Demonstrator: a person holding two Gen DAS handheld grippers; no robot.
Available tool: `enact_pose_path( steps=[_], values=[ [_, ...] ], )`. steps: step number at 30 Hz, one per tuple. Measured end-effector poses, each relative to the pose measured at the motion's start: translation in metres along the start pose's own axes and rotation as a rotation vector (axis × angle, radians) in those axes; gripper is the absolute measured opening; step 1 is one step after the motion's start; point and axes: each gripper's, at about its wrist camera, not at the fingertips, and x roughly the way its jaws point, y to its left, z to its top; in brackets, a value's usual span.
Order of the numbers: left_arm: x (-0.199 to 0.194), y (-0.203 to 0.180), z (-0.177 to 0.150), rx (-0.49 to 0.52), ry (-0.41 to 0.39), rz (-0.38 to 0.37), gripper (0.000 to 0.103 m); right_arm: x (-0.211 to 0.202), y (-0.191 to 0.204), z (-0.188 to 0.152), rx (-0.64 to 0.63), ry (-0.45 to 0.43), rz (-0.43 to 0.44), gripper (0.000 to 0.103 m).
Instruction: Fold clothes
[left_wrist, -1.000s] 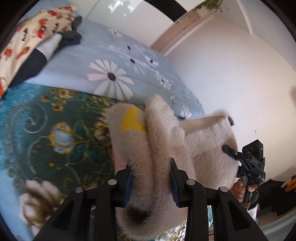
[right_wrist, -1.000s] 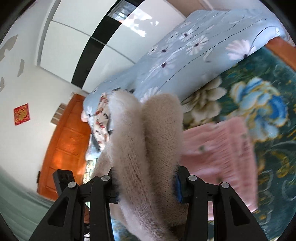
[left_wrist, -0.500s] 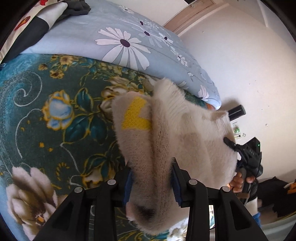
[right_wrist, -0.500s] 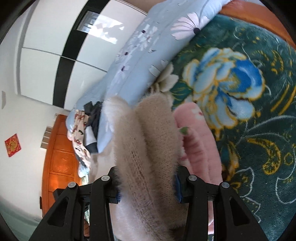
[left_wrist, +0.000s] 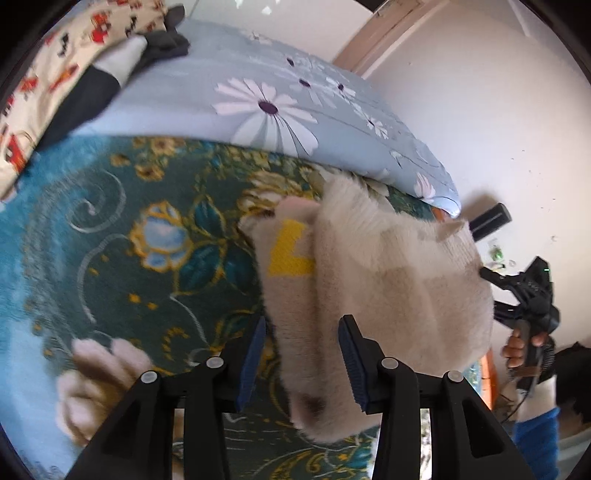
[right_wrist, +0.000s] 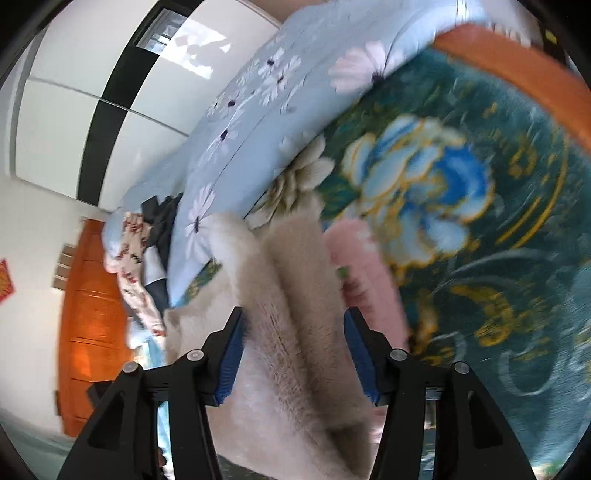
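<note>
Sweater (left_wrist: 388, 280), doubled and bunched, hangs between left tool (left_wrist: 301, 354) and right tool (right_wrist: 291, 350), above the bed's (left_wrist: 122, 236) near edge. Both tools look released, jaws slack around the knit. Next: withdraw, then flatten the fold.

Teal blanket (left_wrist: 122, 229) leftward open — blue duvet (left_wrist: 229, 74) ridge blocks far side.
</note>
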Motion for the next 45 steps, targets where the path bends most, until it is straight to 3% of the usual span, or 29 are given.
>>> enact_pose_path(
  steps=[4,9,14,23,26,28,32,35,38,40,45],
  values=[
    [-0.016,-0.02,-0.004,0.084,-0.062,0.03,0.046,-0.026,0.025,-0.004,-0.101,-0.093,-0.142,0.055],
    [-0.014,-0.062,-0.018,0.228,-0.102,0.034,0.046,-0.01,0.087,-0.053,-0.45,-0.091,-0.202,0.057],
    [0.007,-0.076,-0.03,0.295,-0.066,0.057,0.046,0.003,0.081,-0.067,-0.484,-0.087,-0.199,0.06],
    [0.022,-0.073,-0.041,0.284,-0.035,0.08,0.046,0.024,0.073,-0.083,-0.521,-0.094,-0.219,0.062],
    [0.015,-0.073,-0.045,0.28,-0.051,0.073,0.048,0.025,0.074,-0.086,-0.51,-0.12,-0.233,0.062],
    [0.009,-0.074,-0.049,0.271,-0.069,0.068,0.055,0.019,0.076,-0.093,-0.473,-0.181,-0.246,0.062],
    [0.0,-0.07,-0.066,0.258,-0.108,0.066,0.063,0.007,0.075,-0.129,-0.374,-0.364,-0.23,0.062],
    [-0.001,-0.065,-0.084,0.253,-0.128,0.08,0.068,0.006,0.071,-0.164,-0.344,-0.416,-0.253,0.062],
    [0.005,-0.055,-0.104,0.201,-0.133,0.081,0.081,0.003,0.071,-0.197,-0.365,-0.454,-0.296,0.063],
    [0.013,-0.05,-0.115,0.179,-0.124,0.101,0.083,0.004,0.071,-0.22,-0.383,-0.463,-0.316,0.08],
    [0.023,-0.044,-0.14,0.157,-0.111,0.125,0.087,0.019,0.066,-0.241,-0.392,-0.384,-0.373,0.081]
  ],
)
